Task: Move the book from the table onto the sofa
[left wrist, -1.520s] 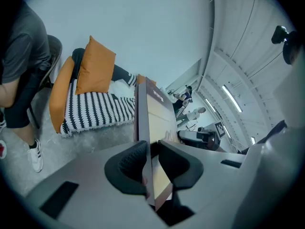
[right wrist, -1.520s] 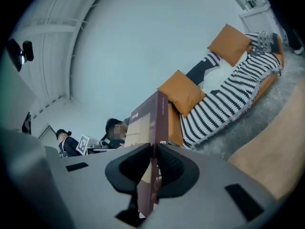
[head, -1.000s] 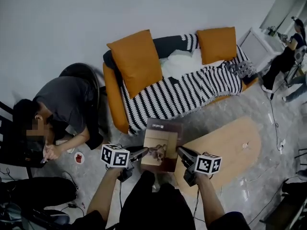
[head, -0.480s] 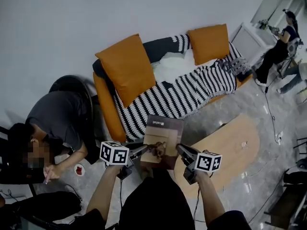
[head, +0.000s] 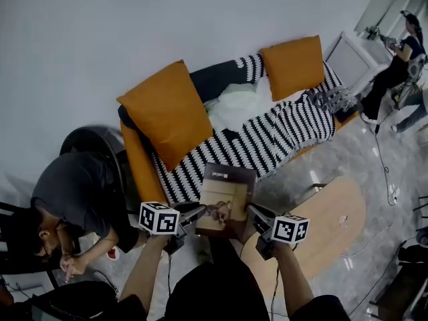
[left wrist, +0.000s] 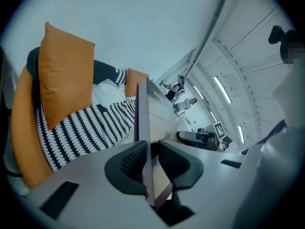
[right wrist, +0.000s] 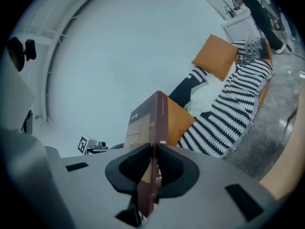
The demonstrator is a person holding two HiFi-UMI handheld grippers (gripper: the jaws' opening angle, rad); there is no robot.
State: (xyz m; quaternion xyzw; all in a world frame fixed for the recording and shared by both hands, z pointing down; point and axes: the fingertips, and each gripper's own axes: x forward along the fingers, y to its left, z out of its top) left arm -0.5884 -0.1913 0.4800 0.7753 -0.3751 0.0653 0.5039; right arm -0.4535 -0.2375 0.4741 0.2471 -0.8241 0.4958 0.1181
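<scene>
Both forearms reach forward — left hand-held gripper [head: 199, 210] and right hand-held gripper [head: 252, 210] clamp the book [head: 225, 191].

Plain pale wall [head: 200, 19]. Grey glossy floor [head: 364, 156]. Orange sofa [head: 136, 166] set against the wall; black-and-white striped throw [head: 267, 136] over the seat. Two orange cushions on it: larger cushion [head: 167, 109], smaller cushion [head: 292, 65]. Oval wooden table [head: 338, 212] near sofa front. White cabinet [head: 351, 59] at sofa's far end. Ceiling strip lights [left wrist: 223, 88] lit.

book [head: 226, 200] print unreadable, table [head: 336, 209] partly hidden
</scene>
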